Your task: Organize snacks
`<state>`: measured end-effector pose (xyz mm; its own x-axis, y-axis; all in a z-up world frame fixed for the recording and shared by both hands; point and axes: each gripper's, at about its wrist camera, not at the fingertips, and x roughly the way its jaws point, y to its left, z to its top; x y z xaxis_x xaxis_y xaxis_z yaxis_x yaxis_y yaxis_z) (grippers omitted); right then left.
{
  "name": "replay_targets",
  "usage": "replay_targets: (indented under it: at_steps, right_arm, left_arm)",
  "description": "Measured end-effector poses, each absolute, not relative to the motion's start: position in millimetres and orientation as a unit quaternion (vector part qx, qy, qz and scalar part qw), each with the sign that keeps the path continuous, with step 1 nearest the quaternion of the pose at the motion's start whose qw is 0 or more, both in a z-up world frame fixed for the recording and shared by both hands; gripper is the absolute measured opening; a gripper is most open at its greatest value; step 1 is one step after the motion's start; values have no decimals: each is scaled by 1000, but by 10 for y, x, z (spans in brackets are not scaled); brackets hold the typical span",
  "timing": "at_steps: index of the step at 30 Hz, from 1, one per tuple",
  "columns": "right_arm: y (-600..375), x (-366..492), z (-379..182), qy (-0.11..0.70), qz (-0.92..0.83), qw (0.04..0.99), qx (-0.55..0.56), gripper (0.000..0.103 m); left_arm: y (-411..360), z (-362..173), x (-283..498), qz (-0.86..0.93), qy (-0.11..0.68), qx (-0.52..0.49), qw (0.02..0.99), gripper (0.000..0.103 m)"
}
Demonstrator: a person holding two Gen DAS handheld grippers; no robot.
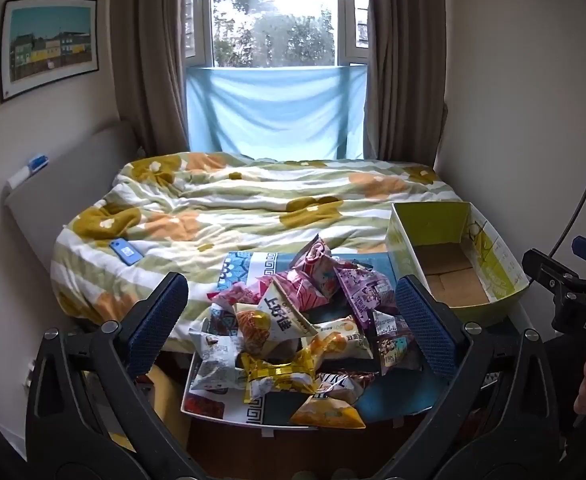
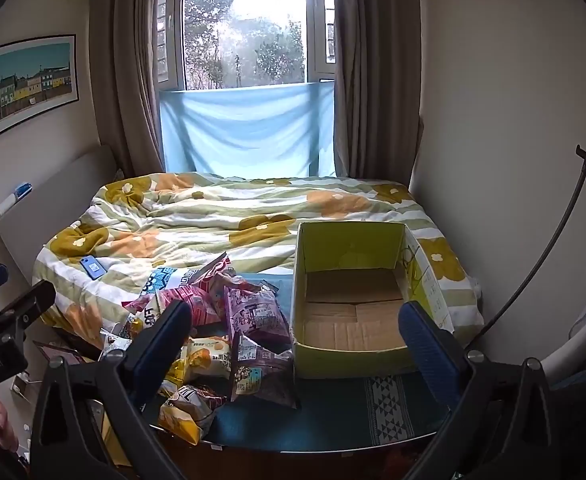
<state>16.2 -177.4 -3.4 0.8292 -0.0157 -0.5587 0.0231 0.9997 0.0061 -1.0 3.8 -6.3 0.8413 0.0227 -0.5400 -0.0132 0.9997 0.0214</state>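
A pile of snack packets [image 1: 293,328] lies on a patterned tray [image 1: 397,396] at the foot of the bed; it also shows in the right wrist view [image 2: 229,320]. An empty green cardboard box [image 1: 457,256] stands to the right of the pile, open side up, and it shows in the right wrist view too [image 2: 353,300]. My left gripper [image 1: 293,312] is open and empty, held above the pile. My right gripper [image 2: 297,340] is open and empty, in front of the box and the pile's right edge. It shows at the right edge of the left wrist view [image 1: 569,280].
The bed [image 1: 253,204] with a flowered quilt fills the middle. A blue phone [image 1: 125,251] lies on the quilt at left. A headboard [image 1: 69,184] stands along the left wall. A window with curtains and a blue cloth [image 1: 277,112] is behind.
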Motion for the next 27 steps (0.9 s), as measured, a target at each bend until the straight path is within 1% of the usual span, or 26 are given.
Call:
replay_targets:
  at_steps: [27]
  right_arm:
    - [-1775,155,-106,299,-14,954,19,103]
  left_arm:
    - [91,-135,75,3,293,11,956,103]
